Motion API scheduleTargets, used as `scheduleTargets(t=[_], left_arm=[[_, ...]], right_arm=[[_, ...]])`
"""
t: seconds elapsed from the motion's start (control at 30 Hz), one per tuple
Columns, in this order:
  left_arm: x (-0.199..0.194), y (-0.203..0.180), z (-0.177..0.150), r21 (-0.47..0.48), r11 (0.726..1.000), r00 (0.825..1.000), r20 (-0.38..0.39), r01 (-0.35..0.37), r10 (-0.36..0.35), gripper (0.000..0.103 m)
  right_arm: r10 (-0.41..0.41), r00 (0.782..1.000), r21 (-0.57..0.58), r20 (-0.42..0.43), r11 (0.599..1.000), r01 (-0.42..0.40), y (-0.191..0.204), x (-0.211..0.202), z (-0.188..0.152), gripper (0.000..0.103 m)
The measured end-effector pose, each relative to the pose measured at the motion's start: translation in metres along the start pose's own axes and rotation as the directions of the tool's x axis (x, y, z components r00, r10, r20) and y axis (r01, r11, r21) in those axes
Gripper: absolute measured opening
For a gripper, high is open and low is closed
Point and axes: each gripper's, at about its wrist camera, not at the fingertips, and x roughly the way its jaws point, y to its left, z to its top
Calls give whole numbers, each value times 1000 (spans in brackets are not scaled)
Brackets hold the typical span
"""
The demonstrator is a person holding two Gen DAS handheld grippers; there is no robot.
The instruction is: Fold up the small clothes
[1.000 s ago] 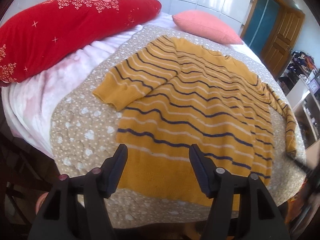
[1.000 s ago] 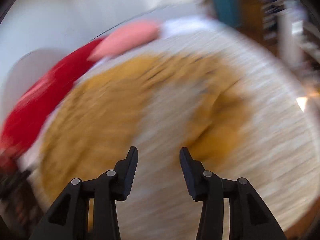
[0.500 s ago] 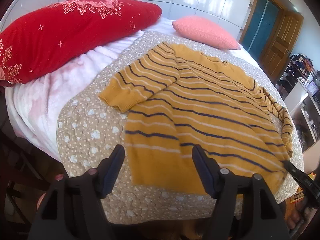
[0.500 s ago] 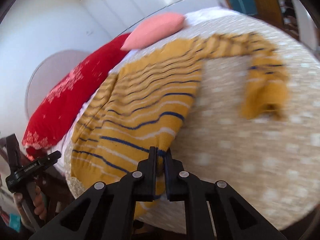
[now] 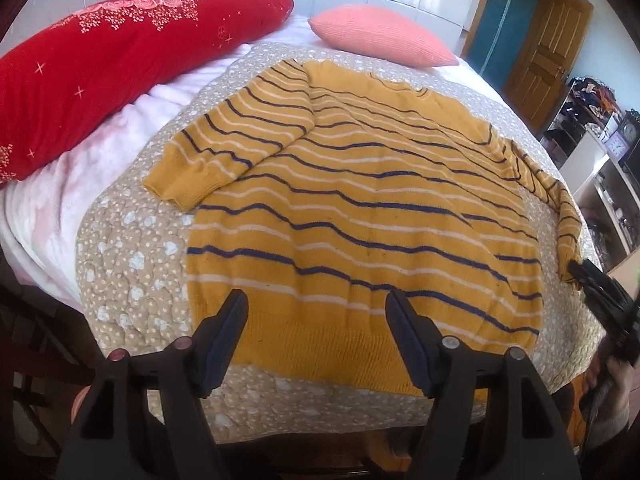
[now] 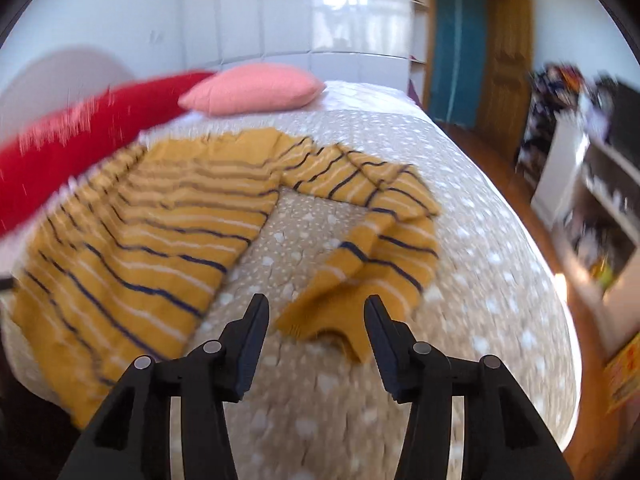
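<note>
While the left tool (image 5: 316, 322) hangs released above the sweater (image 5: 360, 216), the right tool (image 6: 316, 320) is opening, empty.

A mustard-yellow sweater (image 5: 360, 208) with navy and white stripes lies spread flat on the dotted bedspread (image 5: 132, 272). One sleeve is folded in across its chest; the other sleeve (image 6: 372, 240) lies crumpled beside it.
</note>
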Motion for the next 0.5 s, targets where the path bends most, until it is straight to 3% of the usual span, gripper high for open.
scheduleTargets(t=[0.03,0.07,0.1,0.17,0.23,0.3,0.4,0.47,0.5], left_arm=[[-1,2,0,-2,1000,1000,0,-7,7,70],[-3,4,0,-5,1000,1000,1,-13,13,70],[-4,7,0,-9,1000,1000,2,-18,18,70],[-6,12,2,-13,999,1000,4,-31,31,70],[-6,16,3,-20,999,999,7,-40,40,70],[-3,18,5,-34,999,999,3,-35,35,70],[4,13,6,-39,999,1000,-20,-5,4,70],[7,4,4,-21,1000,1000,-25,9,-9,70],[9,-1,3,0,1000,1000,-27,9,-9,70]], right_arm=[[-30,999,-35,-23,999,29,3,12,1,46],[-39,998,-53,-44,998,37,2,20,3,29],[-26,998,-45,-59,999,23,-7,25,6,4],[-6,999,58,-36,998,8,-40,19,17,4],[-58,998,199,8,979,55,-88,8,27,4],[-142,990,368,23,922,124,-145,-2,28,4],[-319,945,584,-70,755,298,-223,-12,7,20],[-287,957,668,-50,703,246,-250,-30,-12,20],[-276,961,676,-29,702,222,-251,-37,-18,27]])
